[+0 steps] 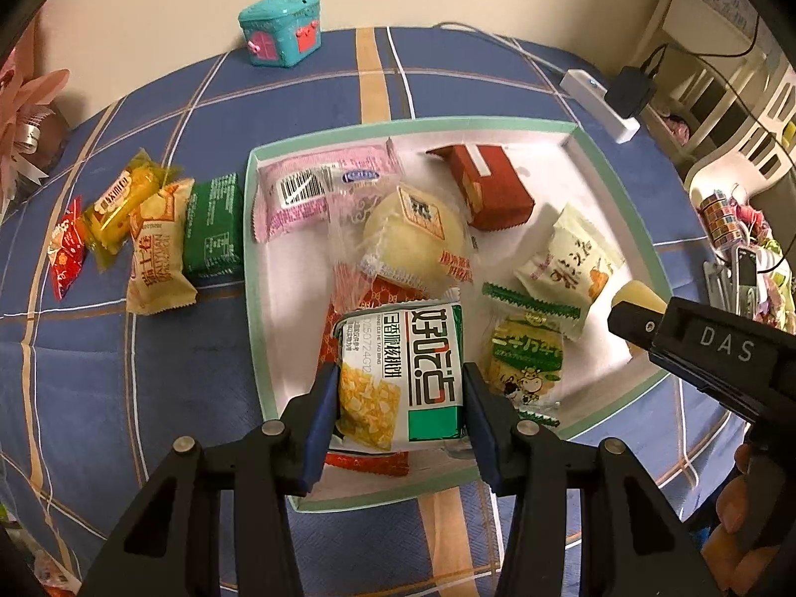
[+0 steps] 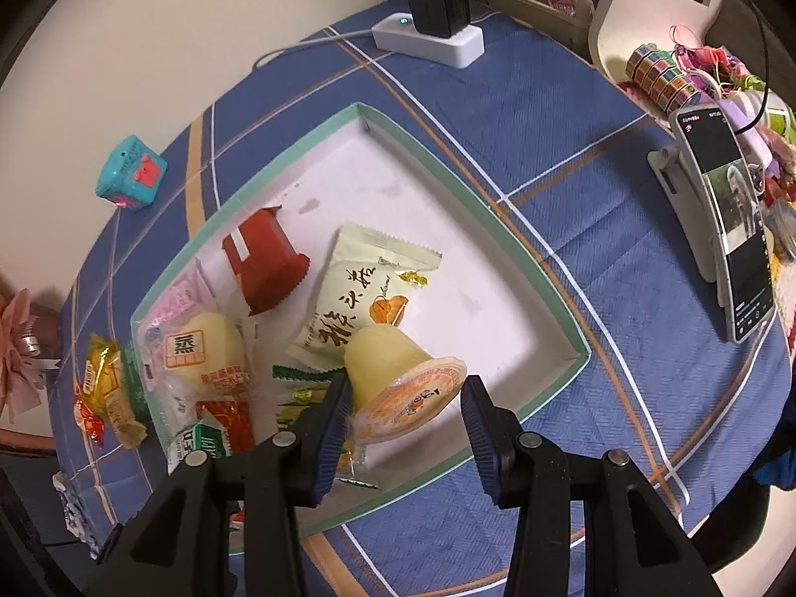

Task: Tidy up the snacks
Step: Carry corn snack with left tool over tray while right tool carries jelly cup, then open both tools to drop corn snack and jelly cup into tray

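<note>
I see the shallow white cardboard tray with a green rim [image 1: 254, 268] lying on the table under its blue plaid cloth [image 1: 149, 388]. Left of the tray, four wrapped snacks sit in a row, the dark green foil packet [image 1: 213, 229] just beside its wall. Inside, the red foil-wrapped block [image 1: 490, 184] lies toward the back, and the round pale bun in clear wrap [image 1: 415, 236] sits mid-tray. Behind the tray sits the teal plastic toy house [image 1: 280, 29].

Left wrist: your camera looks down and forward, close over the tray's [image 1: 253, 298] near edge; wall at frame top
Right wrist: yours views the tray [image 2: 497, 209] close, from its right corner
Shared: tray interior; teal toy box [image 1: 281, 30] [image 2: 130, 173]; power strip [image 1: 599, 104] [image 2: 428, 40]
</note>
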Motion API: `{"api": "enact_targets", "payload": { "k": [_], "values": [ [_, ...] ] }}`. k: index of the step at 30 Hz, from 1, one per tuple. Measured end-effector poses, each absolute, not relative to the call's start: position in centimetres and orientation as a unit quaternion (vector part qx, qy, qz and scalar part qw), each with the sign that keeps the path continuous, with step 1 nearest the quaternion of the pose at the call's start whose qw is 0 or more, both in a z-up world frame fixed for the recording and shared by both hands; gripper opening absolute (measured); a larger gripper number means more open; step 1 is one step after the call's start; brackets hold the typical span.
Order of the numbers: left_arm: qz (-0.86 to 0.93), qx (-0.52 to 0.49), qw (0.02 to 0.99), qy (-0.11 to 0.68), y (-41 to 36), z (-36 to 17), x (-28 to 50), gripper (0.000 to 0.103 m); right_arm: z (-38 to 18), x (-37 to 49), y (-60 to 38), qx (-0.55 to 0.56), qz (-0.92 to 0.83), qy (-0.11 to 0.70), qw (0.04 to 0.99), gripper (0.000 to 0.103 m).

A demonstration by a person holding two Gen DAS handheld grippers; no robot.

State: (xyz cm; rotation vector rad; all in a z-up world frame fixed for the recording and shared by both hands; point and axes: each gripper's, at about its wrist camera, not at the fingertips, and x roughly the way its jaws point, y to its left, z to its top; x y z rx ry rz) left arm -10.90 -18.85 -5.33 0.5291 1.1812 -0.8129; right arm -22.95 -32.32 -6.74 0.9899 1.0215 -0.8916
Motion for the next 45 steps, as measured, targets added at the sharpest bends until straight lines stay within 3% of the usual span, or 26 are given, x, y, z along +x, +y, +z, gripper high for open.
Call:
{"api": "enact_targets", "payload": {
  "k": [17,22,26,30,32,40,45],
  "values": [
    [-0.355,0.269,0.710,0.545,-19.8,-7.9,-11.1,0.051,-8.9,-22.7,-32.6,0.448,-0.392,0.476,0.647,0.048],
    [-0.352,0.275,0.707,0.549,-20.5,-8.9,-11.2,0.053,-9.0,-22.5,-32.5,0.446,-0.390,0.481,0.647,0.056],
    [-0.339,0.284,0.706,0.554,-20.7,-9.6,-11.1,0.068,-8.5,-22.2,-32.3,0.436,-0.391,0.478,0.655,0.068],
    [-0.335,0.281,0.706,0.557,-20.5,-9.9,-10.9,0.073,-7.7,-21.7,-32.0,0.425,-0.392,0.476,0.662,0.076],
    [-0.334,0.279,0.707,0.558,-20.4,-9.9,-10.7,0.085,-7.1,-21.8,-31.9,0.420,-0.395,0.473,0.666,0.081],
    [-0.345,0.269,0.717,0.542,-20.5,-8.2,-10.7,0.098,-5.5,-22.1,-32.0,0.402,-0.410,0.459,0.678,0.102],
    [-0.338,0.266,0.736,0.523,-20.3,-6.5,-10.6,0.103,-4.6,-22.1,-32.1,0.393,-0.415,0.450,0.686,0.103]
  ]
}}
